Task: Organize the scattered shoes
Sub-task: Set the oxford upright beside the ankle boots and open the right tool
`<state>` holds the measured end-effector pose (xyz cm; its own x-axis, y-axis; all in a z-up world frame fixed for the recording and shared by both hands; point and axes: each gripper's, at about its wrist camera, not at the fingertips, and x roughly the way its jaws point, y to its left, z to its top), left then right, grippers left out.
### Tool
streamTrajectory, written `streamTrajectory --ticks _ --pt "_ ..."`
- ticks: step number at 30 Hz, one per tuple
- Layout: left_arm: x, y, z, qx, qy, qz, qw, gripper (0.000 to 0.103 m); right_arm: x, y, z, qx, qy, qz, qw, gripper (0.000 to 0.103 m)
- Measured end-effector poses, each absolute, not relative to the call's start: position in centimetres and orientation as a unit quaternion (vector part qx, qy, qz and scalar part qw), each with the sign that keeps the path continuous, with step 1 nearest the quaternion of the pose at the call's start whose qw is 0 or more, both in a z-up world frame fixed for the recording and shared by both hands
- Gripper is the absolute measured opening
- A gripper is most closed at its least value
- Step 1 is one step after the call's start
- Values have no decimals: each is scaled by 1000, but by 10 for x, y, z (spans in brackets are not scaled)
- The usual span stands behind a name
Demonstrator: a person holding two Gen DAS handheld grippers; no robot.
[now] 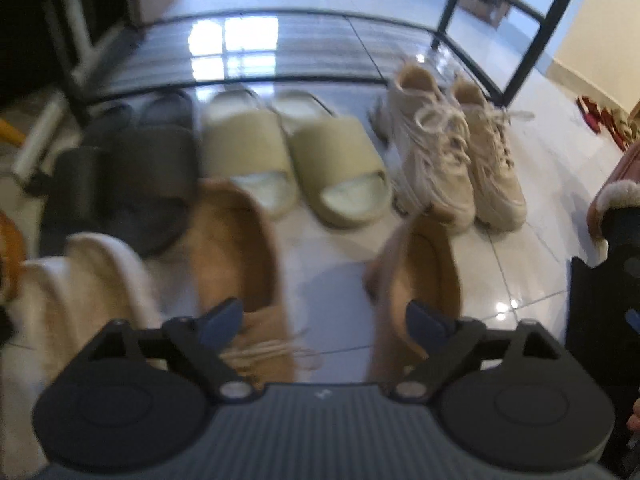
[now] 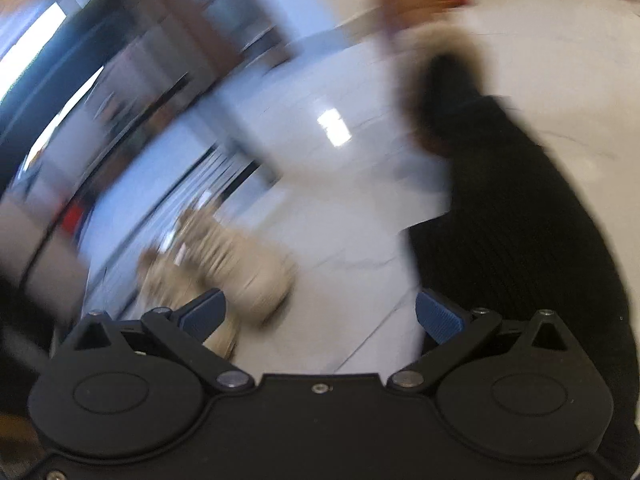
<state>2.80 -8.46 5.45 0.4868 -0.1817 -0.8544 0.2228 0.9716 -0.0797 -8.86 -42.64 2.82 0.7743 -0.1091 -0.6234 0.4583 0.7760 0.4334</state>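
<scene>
Lining the glossy tiled floor [image 1: 332,292] in front of a low black metal rack [image 1: 256,44] were three pairs: dark grey slides [image 1: 132,184] on the left, olive-green slides [image 1: 296,160] in the middle, and cream lace-up sneakers [image 1: 456,152] on the right, each pair set side by side. Nearer the left camera lay two tan suede shoes [image 1: 240,256], well apart from each other, with a pale fleecy slipper [image 1: 88,292] at the lower left. A fleece-trimmed brown boot [image 1: 612,208] was cut off at the right edge, and red slippers [image 1: 596,116] sat by the far wall.

The left gripper [image 1: 324,320] was wide open, its blue-padded fingers [image 1: 222,320] framing the gap between the tan shoes and holding nothing; whether a pad touched either shoe could not be told.

The right gripper [image 2: 320,316] was likewise spread wide and empty above the floor. Its view was heavily smeared: a cream sneaker [image 2: 236,272] showed just beyond the left finger, and a dark ribbed shape [image 2: 520,240] filled the right side, too blurred to identify.
</scene>
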Motion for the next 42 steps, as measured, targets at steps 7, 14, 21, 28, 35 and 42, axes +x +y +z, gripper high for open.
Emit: streamTrajectory --ticks 7,14,21,28,35,42 --pt "13 -53 59 72 488 -39 869 96 -49 -305 38 143 381 19 913 103" --pt "11 -29 58 32 480 -14 877 97 -31 -248 27 76 426 43 900 103" --pt "19 -13 52 2 494 -6 870 97 -5 -248 -8 110 482 20 869 103" --pt "23 2 44 -22 516 10 857 97 1 -232 -18 92 492 26 865 68" --pt "26 13 44 -32 512 30 858 97 23 -213 -16 97 485 28 868 62" --pt "29 18 45 -33 507 38 860 97 43 -179 -13 22 475 93 875 59"
